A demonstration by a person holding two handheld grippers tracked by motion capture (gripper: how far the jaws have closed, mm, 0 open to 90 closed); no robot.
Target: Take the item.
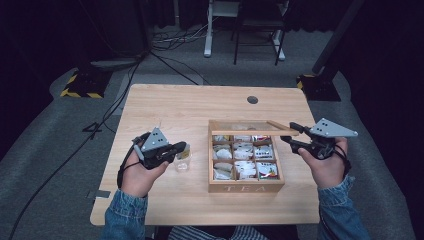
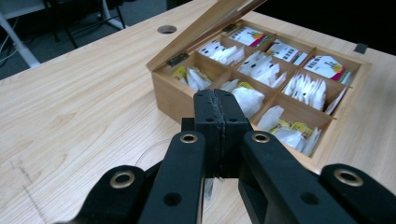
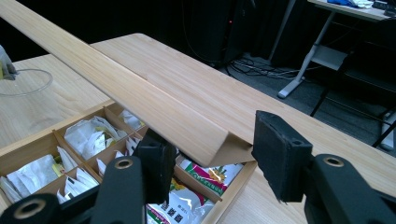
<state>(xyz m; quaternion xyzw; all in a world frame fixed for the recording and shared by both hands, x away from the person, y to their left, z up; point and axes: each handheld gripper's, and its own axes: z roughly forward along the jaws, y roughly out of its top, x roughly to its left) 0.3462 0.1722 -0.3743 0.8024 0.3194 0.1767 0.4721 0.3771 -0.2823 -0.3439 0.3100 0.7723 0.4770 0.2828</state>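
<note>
A wooden tea box [image 1: 245,187] stands right of the table's middle, its compartments full of tea sachets [image 1: 243,159]. Its lid [image 1: 255,131] is raised at an angle. My right gripper [image 1: 294,133] is shut on the lid's right front corner; in the right gripper view the lid [image 3: 140,93] runs between the jaws of that gripper [image 3: 217,154]. My left gripper [image 1: 181,148] hovers left of the box over a clear glass [image 1: 183,165], shut on a yellowish tea bag [image 1: 184,151]. In the left gripper view, its jaws [image 2: 219,100] are pressed together in front of the box [image 2: 168,88].
A round cable hole [image 1: 252,99] is in the table's far side. Beyond the table's far edge [image 1: 210,86], cables, stand bases and desk legs are on the grey floor. Bare wood lies to the left of the glass and in front of the box.
</note>
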